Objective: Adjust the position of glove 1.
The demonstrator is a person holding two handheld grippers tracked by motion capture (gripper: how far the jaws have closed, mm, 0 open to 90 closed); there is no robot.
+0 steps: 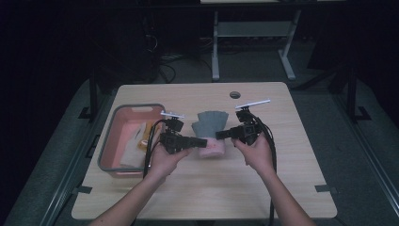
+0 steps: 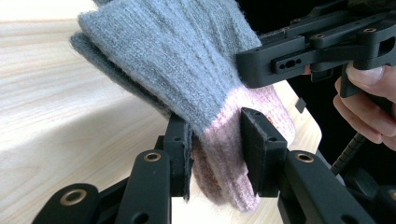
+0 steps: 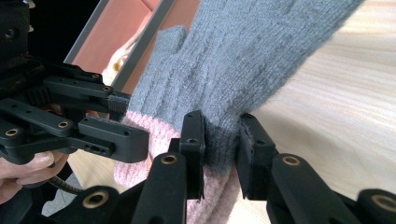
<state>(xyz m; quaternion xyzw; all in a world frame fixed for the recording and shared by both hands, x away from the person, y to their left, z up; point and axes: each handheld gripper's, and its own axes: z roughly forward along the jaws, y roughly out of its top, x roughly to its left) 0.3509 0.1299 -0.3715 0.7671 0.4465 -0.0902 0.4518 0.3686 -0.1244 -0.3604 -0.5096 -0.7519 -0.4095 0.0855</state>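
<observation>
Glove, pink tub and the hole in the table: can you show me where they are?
glove (image 1: 212, 123), high view, on its grey hand part.
pink tub (image 1: 123, 118), high view, on its bare pink floor.
hole in the table (image 1: 235, 94), high view, on its dark middle.

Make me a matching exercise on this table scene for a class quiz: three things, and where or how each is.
Things:
1. glove
2. tub
3. left gripper

States:
A. stands at the table's left side, cloths inside
B. clamped on the pink cuff
C. grey with a pink cuff, held from both sides

Pairs: 1-C, 2-A, 3-B
</observation>
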